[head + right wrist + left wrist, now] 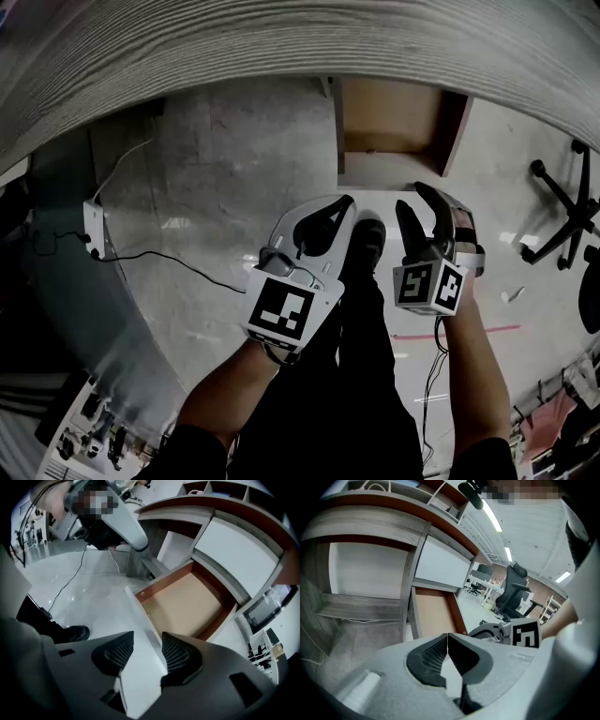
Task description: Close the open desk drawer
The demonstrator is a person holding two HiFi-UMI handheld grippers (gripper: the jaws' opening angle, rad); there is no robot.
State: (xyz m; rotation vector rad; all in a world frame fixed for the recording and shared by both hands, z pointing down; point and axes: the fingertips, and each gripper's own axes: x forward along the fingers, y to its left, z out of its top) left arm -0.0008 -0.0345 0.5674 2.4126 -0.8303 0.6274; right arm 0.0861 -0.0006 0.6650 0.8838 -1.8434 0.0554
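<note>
**Below the wood-grain surface: drawer front sits at the right jaws**

Beneath the surface (pixel 281 47) the open desk drawer (pixel 389 122) stands pulled out toward the person, empty, with its white front panel (pixel 384 180) running crosswise. The right gripper (pixel 410 195) is the nearer one. Its jaws are spread wide, and the panel's top edge (pixel 143 620) runs between them, not visibly pinched. The left gripper (pixel 347 200) hangs just beside it, left of the drawer, jaws pressed together on nothing. The push should probably go straight away from the person, square to the panel.
</note>
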